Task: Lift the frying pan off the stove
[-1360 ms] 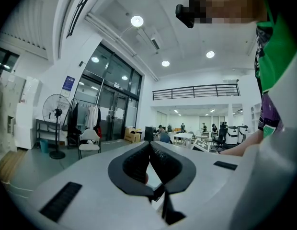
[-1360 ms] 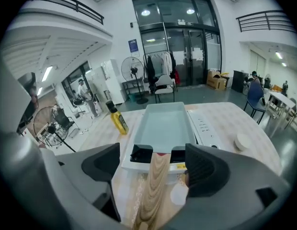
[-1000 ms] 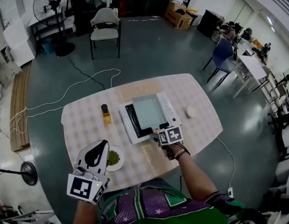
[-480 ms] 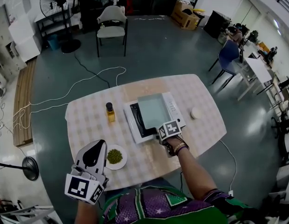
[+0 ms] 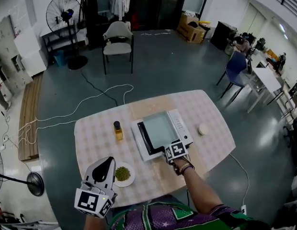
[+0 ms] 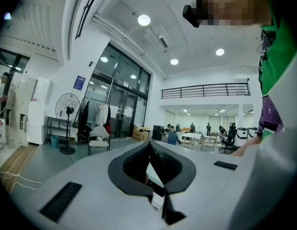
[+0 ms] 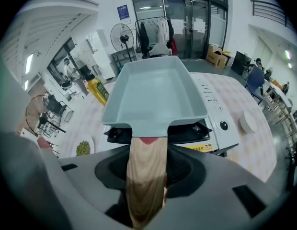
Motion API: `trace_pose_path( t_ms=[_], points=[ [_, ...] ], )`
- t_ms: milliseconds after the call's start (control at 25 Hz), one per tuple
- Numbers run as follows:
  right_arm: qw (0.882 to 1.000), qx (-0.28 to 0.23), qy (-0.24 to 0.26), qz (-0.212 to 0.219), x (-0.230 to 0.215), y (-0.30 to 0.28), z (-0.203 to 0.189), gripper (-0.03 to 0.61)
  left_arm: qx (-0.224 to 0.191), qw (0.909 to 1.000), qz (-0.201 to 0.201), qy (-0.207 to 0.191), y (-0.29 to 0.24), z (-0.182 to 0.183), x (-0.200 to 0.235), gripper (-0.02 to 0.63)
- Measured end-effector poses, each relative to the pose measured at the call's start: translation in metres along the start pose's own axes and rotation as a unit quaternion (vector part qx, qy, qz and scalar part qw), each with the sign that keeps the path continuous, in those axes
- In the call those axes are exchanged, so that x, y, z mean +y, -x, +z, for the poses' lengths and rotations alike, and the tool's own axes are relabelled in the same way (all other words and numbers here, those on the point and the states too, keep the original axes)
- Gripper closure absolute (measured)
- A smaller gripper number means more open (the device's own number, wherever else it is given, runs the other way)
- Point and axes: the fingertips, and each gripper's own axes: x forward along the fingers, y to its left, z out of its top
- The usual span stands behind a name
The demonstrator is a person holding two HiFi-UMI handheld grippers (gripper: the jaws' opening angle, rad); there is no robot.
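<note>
A grey rectangular frying pan (image 5: 160, 128) (image 7: 153, 95) with a wooden handle (image 7: 146, 176) rests on a white portable stove (image 5: 181, 123) (image 7: 220, 123) in the middle of the table. My right gripper (image 5: 166, 148) (image 7: 147, 159) is at the stove's near edge. Its jaws are closing, and the handle runs between them with the pads against its sides. My left gripper (image 5: 104, 166) (image 6: 149, 145) hangs near the table's front left, tips together and empty, pointing away from the pan.
On the checked table (image 5: 91, 133) stand a bottle of yellow oil (image 5: 118, 131) left of the stove, a plate of green peas (image 5: 122, 174) at the front and a small white round dish (image 5: 203, 129) right of the stove. A chair (image 5: 118, 35) stands on the floor beyond the table.
The head view has shifted, so the table sits lower and further right in the picture. My right gripper stays at the pan's handle. The pan rests on the stove as before.
</note>
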Motion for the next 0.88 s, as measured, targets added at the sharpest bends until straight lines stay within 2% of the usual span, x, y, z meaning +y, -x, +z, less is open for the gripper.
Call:
trace_pose_path(
  t_ms=[280, 600, 720, 880],
  points=[
    [1.000, -0.029, -0.005, -0.007, 0.000, 0.017, -0.022, 0.402, -0.003, 0.9999, -0.003, -0.012, 0.010, 0.007, -0.006, 0.591],
    [0.993, -0.113, -0.026, 0.001, 0.010, 0.068, -0.020, 0.402, -0.002, 0.9992, -0.026, -0.031, 0.014, 0.014, -0.024, 0.591],
    [0.988, -0.152, -0.036, 0.007, 0.026, 0.095, -0.025, 0.402, 0.003, 0.9981, -0.043, -0.043, 0.018, 0.018, -0.031, 0.591],
    [0.981, -0.191, -0.026, 0.008, 0.049, 0.129, -0.031, 0.402, 0.007, 0.9966, -0.064, -0.052, 0.021, 0.024, -0.038, 0.591]
  ],
)
